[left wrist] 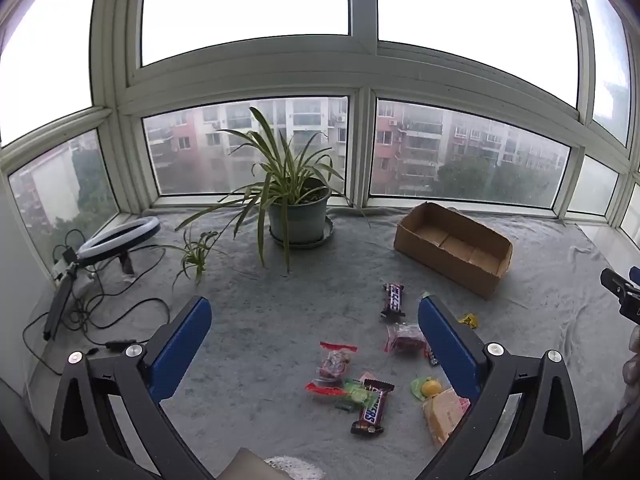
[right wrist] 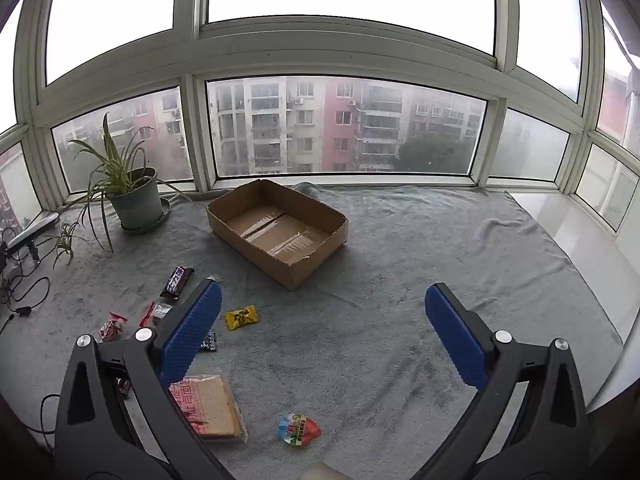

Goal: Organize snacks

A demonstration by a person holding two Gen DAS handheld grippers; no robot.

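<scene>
An empty cardboard box [left wrist: 454, 248] [right wrist: 276, 226] sits on the grey blanket near the window. Snacks lie scattered in front of it: two Snickers bars [left wrist: 372, 406] [left wrist: 393, 300] [right wrist: 177, 282], red-wrapped sweets [left wrist: 334, 364] [left wrist: 405, 338], a yellow candy [right wrist: 241, 317] [left wrist: 469, 320], a wrapped toast slice [right wrist: 208, 408] [left wrist: 444, 414], and a colourful round packet [right wrist: 299, 430]. My left gripper [left wrist: 315, 316] is open and empty above the snacks. My right gripper [right wrist: 323, 304] is open and empty, to the right of the snacks and in front of the box.
A potted spider plant [left wrist: 298, 208] [right wrist: 134, 200] stands by the window at the back left. A ring light [left wrist: 120, 236] with tangled cables [left wrist: 96, 312] lies at the far left. White sill [right wrist: 580, 232] borders the blanket [right wrist: 400, 280] on the right.
</scene>
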